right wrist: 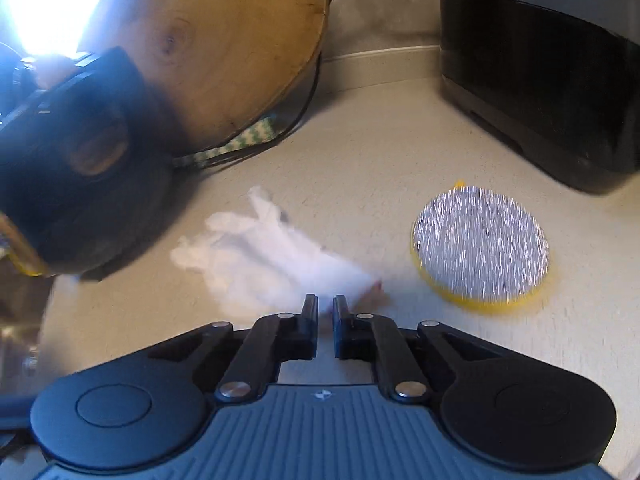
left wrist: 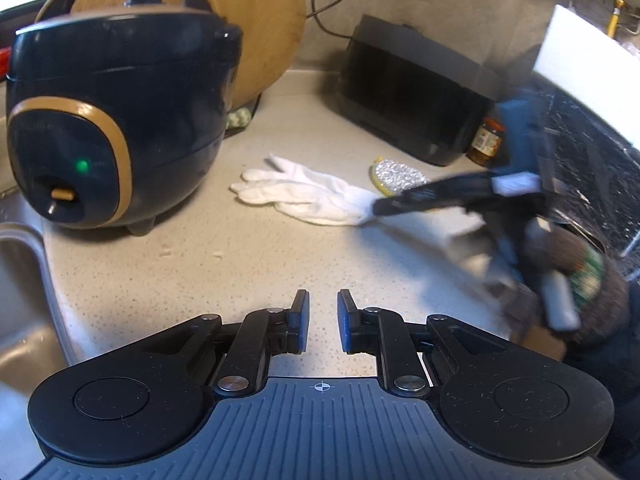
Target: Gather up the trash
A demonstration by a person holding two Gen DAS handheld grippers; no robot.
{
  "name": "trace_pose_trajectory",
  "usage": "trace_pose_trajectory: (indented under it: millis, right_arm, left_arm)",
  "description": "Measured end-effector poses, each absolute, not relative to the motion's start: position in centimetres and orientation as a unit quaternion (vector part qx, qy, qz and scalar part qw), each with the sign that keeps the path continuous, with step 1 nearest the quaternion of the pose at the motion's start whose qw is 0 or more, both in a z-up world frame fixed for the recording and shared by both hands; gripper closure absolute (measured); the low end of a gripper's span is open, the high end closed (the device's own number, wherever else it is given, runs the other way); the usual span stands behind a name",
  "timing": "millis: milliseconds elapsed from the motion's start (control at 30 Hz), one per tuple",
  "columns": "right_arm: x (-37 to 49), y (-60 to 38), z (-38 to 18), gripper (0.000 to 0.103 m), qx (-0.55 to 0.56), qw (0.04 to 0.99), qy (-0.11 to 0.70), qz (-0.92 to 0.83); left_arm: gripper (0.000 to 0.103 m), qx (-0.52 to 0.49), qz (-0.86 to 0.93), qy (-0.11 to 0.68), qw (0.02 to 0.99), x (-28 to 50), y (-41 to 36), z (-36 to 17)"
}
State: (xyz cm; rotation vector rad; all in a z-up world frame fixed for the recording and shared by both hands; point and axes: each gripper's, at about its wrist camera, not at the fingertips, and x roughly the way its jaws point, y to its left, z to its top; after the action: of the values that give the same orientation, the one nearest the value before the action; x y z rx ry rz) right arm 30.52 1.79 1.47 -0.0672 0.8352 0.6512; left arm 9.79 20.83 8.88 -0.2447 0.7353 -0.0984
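A white glove (left wrist: 304, 194) lies flat on the speckled counter (left wrist: 240, 264), fingers toward the rice cooker. My right gripper (left wrist: 378, 208) reaches in from the right, blurred, and its tips meet the glove's cuff. In the right wrist view the right gripper (right wrist: 326, 306) has its jaws nearly together, with the cuff of the glove (right wrist: 260, 256) pinched between them. My left gripper (left wrist: 323, 308) hovers over bare counter in front of the glove, jaws a little apart with nothing between them.
A dark rice cooker (left wrist: 112, 120) stands at the left before a round wooden board (left wrist: 260, 20). A black appliance (left wrist: 416, 92) and a jar (left wrist: 486, 142) are at the back right. A silver and yellow scrubber (right wrist: 480, 244) lies right of the glove. A sink (left wrist: 20, 280) borders the left.
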Motion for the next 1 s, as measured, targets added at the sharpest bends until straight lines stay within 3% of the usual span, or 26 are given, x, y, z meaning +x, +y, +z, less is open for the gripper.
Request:
trace_pose_trajectory:
  millis: [433, 467, 533, 567, 600, 633, 733, 933, 1000]
  right_arm:
    - [26.5, -2.9, 3.6, 0.094, -0.013, 0.877, 0.354, 0.326]
    - [26.9, -2.9, 3.7, 0.089, -0.006, 0.880, 0.352, 0.319]
    - [28.3, -2.4, 3.4, 0.067, 0.008, 0.880, 0.356, 0.314]
    - [29.0, -2.1, 3.2, 0.047, 0.014, 0.881, 0.357, 0.311]
    - [29.7, -1.5, 3.0, 0.033, 0.012, 0.884, 0.355, 0.304]
    - [30.2, -0.7, 2.7, 0.031, -0.001, 0.892, 0.346, 0.292]
    - [32.0, 1.9, 1.8, 0.030, -0.065, 0.906, 0.330, 0.257]
    - [35.1, 4.5, -0.1, 0.031, -0.040, 0.886, 0.375, 0.268]
    - [35.0, 4.9, -0.5, 0.048, -0.046, 0.881, 0.381, 0.275]
  left_arm:
    - [0.085, -0.148, -0.027, 0.371, 0.916, 13.6, 19.4, 8.1]
    - [0.085, -0.138, -0.019, 0.369, 0.919, 13.6, 19.1, 8.1]
    - [0.085, -0.109, -0.007, 0.362, 0.926, 13.3, 18.3, 8.1]
    - [0.085, -0.093, -0.002, 0.358, 0.929, 13.1, 18.0, 8.1]
    - [0.085, -0.079, 0.001, 0.355, 0.932, 12.9, 17.7, 8.2]
    - [0.085, -0.066, 0.003, 0.353, 0.933, 12.7, 17.4, 8.2]
    - [0.085, -0.031, 0.004, 0.353, 0.935, 12.0, 17.0, 8.3]
    - [0.085, 0.016, 0.011, 0.350, 0.937, 11.2, 16.8, 8.2]
    - [0.085, 0.016, 0.011, 0.350, 0.937, 11.1, 17.0, 8.1]
